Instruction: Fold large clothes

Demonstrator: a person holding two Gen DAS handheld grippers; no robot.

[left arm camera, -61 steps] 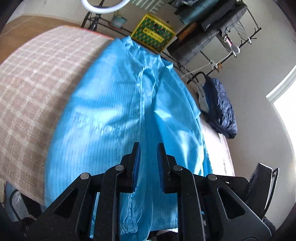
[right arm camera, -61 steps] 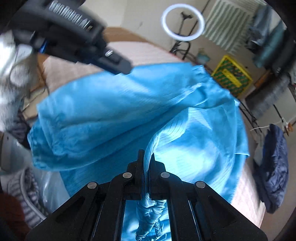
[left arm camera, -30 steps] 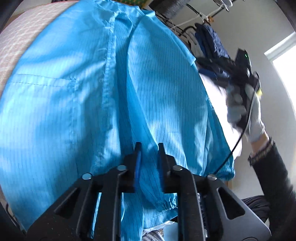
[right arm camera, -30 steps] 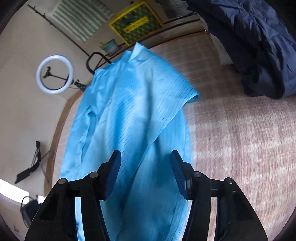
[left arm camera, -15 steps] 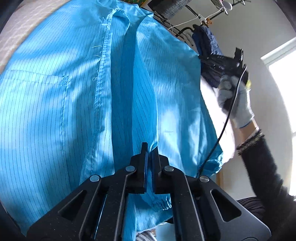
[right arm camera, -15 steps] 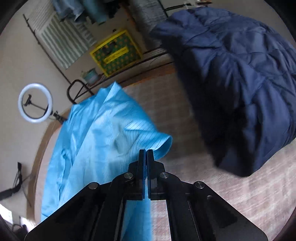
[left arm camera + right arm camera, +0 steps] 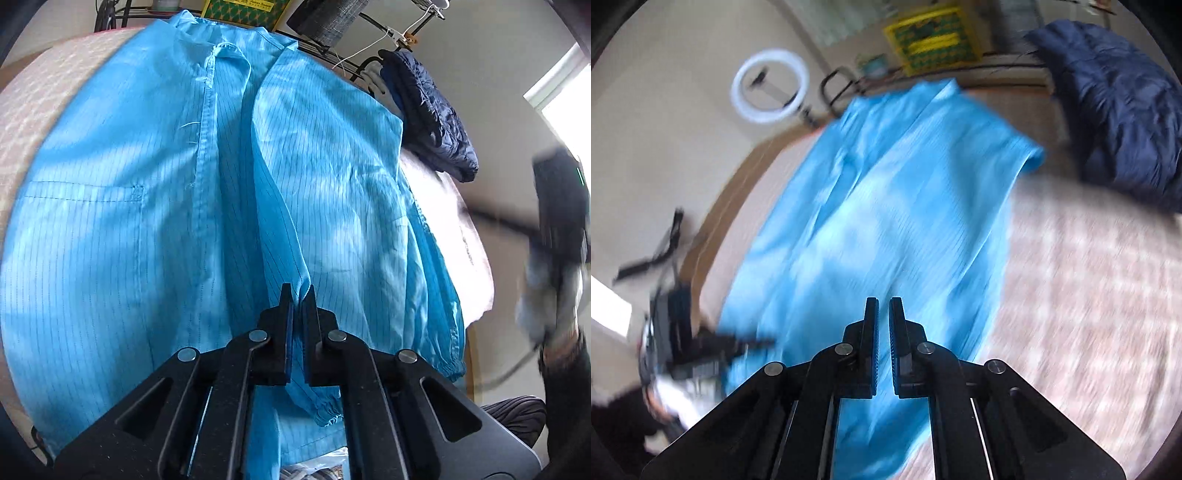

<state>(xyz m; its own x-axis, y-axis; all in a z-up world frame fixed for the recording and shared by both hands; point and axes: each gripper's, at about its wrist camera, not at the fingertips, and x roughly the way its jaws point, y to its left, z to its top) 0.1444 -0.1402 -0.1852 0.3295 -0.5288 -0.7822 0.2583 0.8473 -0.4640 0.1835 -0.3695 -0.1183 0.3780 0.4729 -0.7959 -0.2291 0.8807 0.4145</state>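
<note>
- The left gripper (image 7: 297, 291) is closed on a pinch of the blue garment (image 7: 147, 221), at the inner edge of the front panel in the lower centre of the frame.
- The garment lies spread on the checked bed cover (image 7: 1089, 295).
- The right gripper (image 7: 883, 306) has its jaws nearly together, with nothing between them.
- To fold well, I think the left should lift the edge evenly and carry it across without dragging the lower layer.
- Only the right view shows the ring light (image 7: 770, 86); only the left view shows the chest pocket seam (image 7: 81, 197).
</note>
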